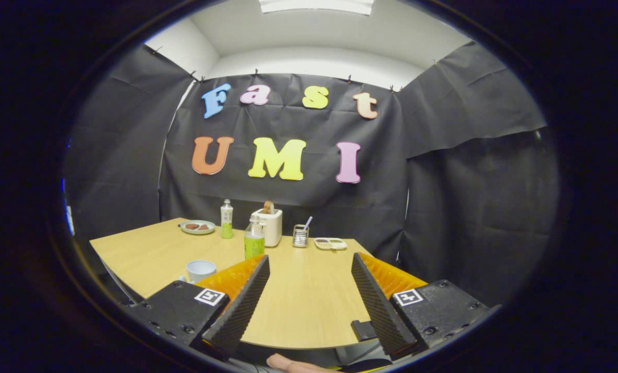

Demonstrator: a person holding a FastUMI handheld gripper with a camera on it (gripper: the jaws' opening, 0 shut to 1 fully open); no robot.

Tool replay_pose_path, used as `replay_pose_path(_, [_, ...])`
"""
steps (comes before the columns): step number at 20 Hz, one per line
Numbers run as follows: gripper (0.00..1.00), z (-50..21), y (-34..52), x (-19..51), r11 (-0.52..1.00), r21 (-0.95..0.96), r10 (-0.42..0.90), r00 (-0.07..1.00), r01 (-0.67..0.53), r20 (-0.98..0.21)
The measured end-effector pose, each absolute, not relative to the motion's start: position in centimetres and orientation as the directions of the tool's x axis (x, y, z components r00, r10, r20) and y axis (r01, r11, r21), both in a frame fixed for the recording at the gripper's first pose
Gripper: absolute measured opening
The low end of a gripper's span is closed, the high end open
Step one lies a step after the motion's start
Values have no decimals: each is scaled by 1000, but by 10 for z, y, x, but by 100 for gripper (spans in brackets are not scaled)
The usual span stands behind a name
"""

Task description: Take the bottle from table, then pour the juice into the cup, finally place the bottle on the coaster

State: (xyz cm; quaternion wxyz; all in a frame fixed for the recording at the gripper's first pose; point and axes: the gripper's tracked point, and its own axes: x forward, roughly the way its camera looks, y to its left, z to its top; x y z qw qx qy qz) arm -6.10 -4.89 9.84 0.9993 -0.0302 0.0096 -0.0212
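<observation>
Gripper view, looking across a light wood table [298, 305] from its near edge. Gripper [310, 263] sitting low in the frame, jaws spread wide with plain bare tabletop between them, gripping nothing. Ribbed black pads, orange behind, each finger [244, 303] carrying a small square marker on its black base.

Plenty of open room down the middle: clear wood from between the fingers right up to the row of stuff at the far side. Near edge of the table curving across the bottom of the frame just under the fingers, left edge running off toward the lower left, right edge slanting away behind the right finger.

Bottle [254, 238] just beyond the left fingertip, left of centre in the frame, standing upright, long axis vertical, cap pointing up, green juice filling the lower half or so. Second, slimmer bottle [226, 218] further back and left, also upright. Cup [200, 270], pale and open-topped, at the lower left, just beside the left finger's outer side.

Along the far edge: small plate [197, 227] at the left, white toaster [268, 225] right behind the bottle, a little wire holder [300, 235], then a flat divided tray [330, 243]. Can't pick out the coaster for sure.
</observation>
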Motion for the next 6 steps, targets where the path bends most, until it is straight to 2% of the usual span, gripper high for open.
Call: replay_pose_path(6, [100,94,-46,-61,998,-51,-22,1000,21,-20])
